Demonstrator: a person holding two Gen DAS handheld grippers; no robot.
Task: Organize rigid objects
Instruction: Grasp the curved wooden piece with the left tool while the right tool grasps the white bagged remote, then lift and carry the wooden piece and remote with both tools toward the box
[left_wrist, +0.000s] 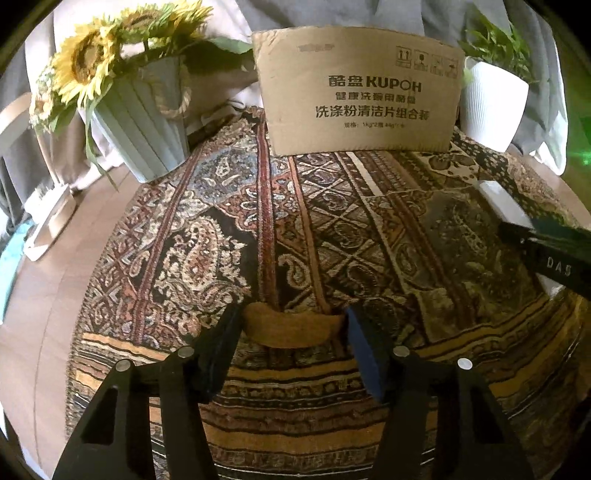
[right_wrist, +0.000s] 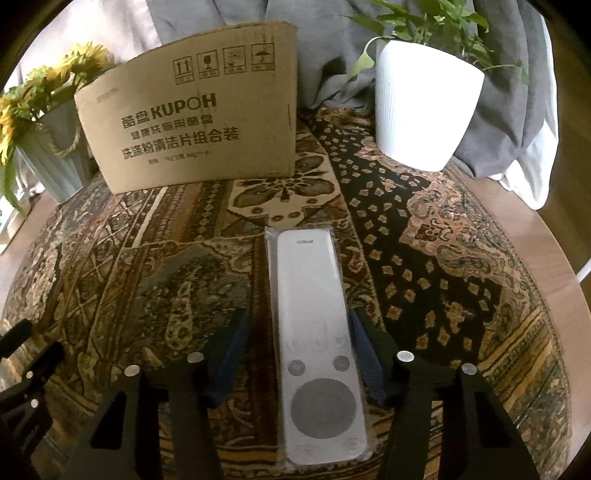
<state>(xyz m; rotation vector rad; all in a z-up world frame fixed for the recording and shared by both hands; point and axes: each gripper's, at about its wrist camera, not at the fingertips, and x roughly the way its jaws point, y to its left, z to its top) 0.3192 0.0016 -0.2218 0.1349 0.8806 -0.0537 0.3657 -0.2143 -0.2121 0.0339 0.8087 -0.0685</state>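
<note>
A brown curved block (left_wrist: 291, 326) lies on the patterned cloth between the fingers of my left gripper (left_wrist: 293, 325); the jaws stand at its two ends and seem to touch it. A white remote in clear wrap (right_wrist: 314, 328) lies lengthwise between the fingers of my right gripper (right_wrist: 297, 328), which is open around it, with a gap on the left side. The remote's far end (left_wrist: 498, 199) and my right gripper's body (left_wrist: 550, 254) show at the right of the left wrist view. A cardboard box (left_wrist: 358, 88) stands at the back, also in the right wrist view (right_wrist: 192, 122).
A pale pot of sunflowers (left_wrist: 140, 118) stands back left and a white pot with a green plant (right_wrist: 424, 99) back right. The patterned cloth (right_wrist: 443, 240) covers a round wooden table (left_wrist: 44, 295). Grey fabric (right_wrist: 498, 122) hangs behind.
</note>
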